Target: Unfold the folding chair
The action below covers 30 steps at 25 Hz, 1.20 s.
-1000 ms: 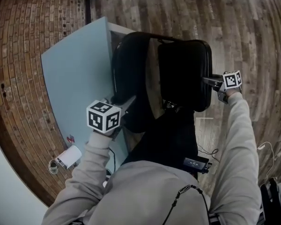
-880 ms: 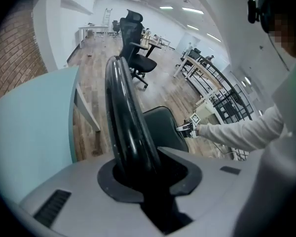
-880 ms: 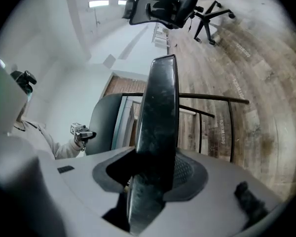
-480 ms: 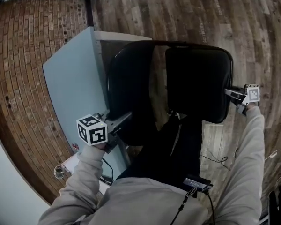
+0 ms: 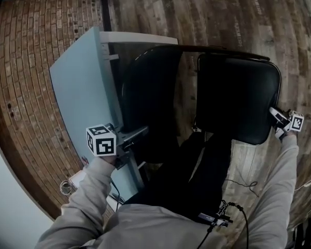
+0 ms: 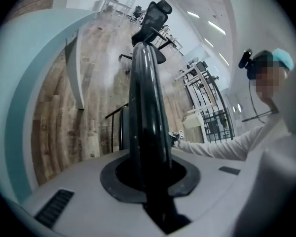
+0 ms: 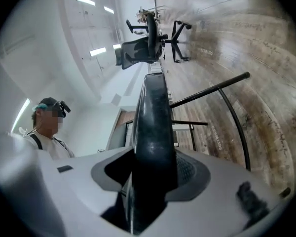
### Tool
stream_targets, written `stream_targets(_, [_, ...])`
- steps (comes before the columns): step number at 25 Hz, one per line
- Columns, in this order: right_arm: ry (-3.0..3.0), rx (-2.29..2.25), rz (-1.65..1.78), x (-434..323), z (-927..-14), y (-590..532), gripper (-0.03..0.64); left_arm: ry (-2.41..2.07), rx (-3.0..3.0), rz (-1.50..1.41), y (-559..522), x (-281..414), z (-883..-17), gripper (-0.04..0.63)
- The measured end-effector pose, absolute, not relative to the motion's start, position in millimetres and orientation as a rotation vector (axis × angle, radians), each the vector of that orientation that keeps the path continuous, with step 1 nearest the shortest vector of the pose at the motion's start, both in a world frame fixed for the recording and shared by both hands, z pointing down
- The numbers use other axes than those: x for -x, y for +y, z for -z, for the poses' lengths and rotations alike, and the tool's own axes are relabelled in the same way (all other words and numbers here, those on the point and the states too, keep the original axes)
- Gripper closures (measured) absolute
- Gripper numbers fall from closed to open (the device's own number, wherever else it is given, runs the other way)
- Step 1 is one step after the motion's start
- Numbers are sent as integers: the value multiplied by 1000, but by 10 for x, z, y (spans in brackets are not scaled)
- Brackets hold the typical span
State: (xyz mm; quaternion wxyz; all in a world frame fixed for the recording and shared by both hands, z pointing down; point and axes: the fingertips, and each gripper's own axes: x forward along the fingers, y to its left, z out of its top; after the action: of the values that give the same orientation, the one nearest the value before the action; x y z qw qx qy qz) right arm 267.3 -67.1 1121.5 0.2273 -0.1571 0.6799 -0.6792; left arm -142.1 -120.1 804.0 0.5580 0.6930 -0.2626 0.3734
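Left tongs (image 5: 138,135) closing, clamped on back (image 6: 145,107) edge; right tongs (image 5: 274,114) easing open, seat (image 7: 155,127) edge between them, pads touching. Chair (image 5: 233,102) stands part-open on floor (image 5: 223,14) beside blue panel (image 5: 83,92). We judge it stiff, fairly heavy, its surface slick; best gripped at cushion edges near the frame (image 7: 212,89), clear of pinch points.

Arms spread wide; left gripper (image 5: 136,136) angles down, fingers (image 6: 74,184) closing on the folding chair (image 5: 145,95); right gripper (image 5: 274,113) level, fingers opening, chair edge between them.
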Motion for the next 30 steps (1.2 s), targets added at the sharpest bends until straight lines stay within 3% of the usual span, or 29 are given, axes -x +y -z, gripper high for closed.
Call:
stream_targets(13, [1826, 543, 1773, -2770, -11436, -573, 414, -603, -1666, -884, -1152, 1179, -8086, 506])
stream_targets(18, [1811, 834, 1806, -2917, -11480, -533, 353, -612, -1772, -958, -1148, 1130, -8083, 491])
stream_targets(20, [1804, 962, 1818, -3042, -11439, -436, 343, -599, -1849, -1026, -1129, 1112, -8000, 300])
stream_targets(25, [1910, 1156, 1829, -3309, -10964, -193, 331, -618, -1919, -1110, -1096, 1210, -7765, 190])
stream_targets(26, [1963, 1192, 1810, -3362, -10820, -225, 325, -650, -1939, -1149, -1123, 1267, -7750, 93])
stream_targets(30, [2144, 1338, 1687, -3441, -10005, -322, 305, -754, -1987, -1182, -1183, 1498, -7487, 78])
